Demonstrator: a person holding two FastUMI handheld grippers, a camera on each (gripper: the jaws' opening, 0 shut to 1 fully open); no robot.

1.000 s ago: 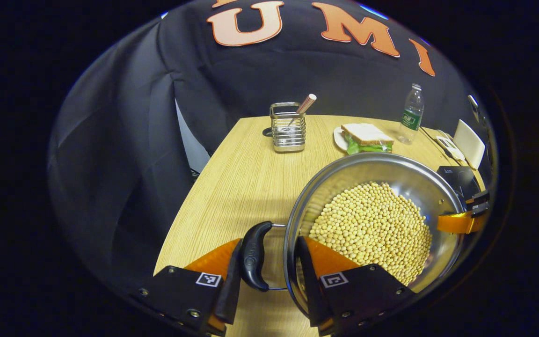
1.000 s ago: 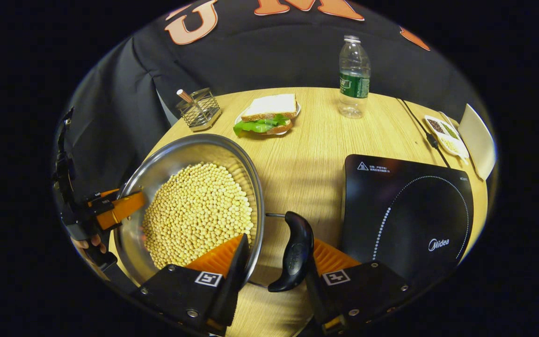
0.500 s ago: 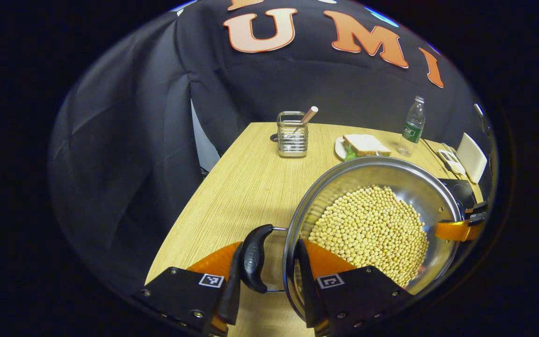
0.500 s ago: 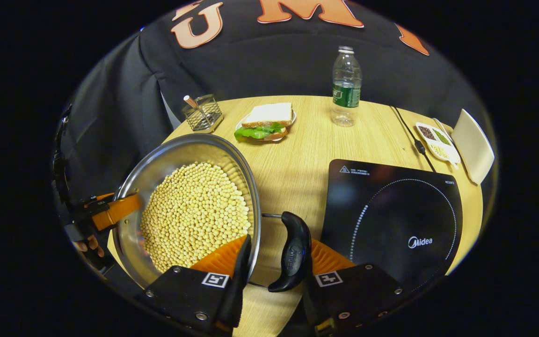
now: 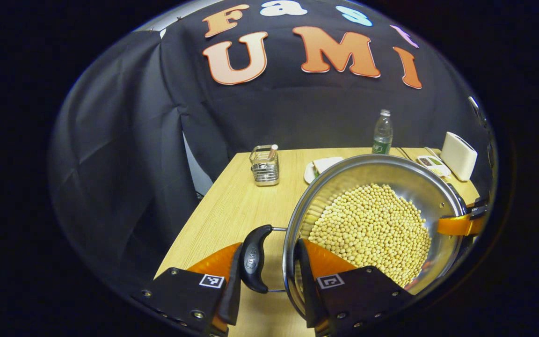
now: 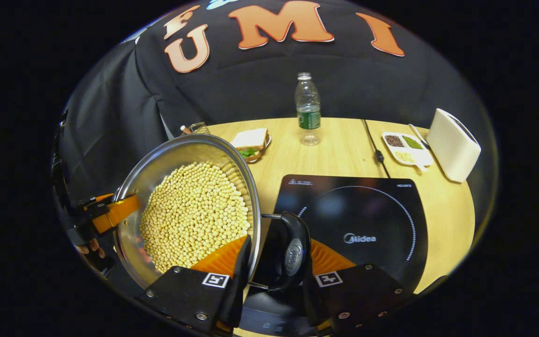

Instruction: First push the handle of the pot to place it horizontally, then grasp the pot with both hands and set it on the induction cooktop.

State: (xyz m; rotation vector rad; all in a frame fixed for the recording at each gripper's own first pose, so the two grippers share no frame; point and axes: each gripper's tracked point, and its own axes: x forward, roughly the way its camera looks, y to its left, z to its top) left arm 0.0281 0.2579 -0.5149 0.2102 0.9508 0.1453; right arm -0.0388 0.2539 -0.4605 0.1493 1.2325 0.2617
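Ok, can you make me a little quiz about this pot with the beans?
1. True or false: the pot is full of water.
2. What black thing lies under the pot's handle in the right gripper view? A) cooktop B) frying pan C) book
3. Fill in: each set of tongs holds the pot with one finger inside the rim and one outside the ____.

Key:
1. False. It holds yellow beans.
2. A, the induction cooktop.
3. Handle. The left tongs and the right tongs both straddle rim and handle.
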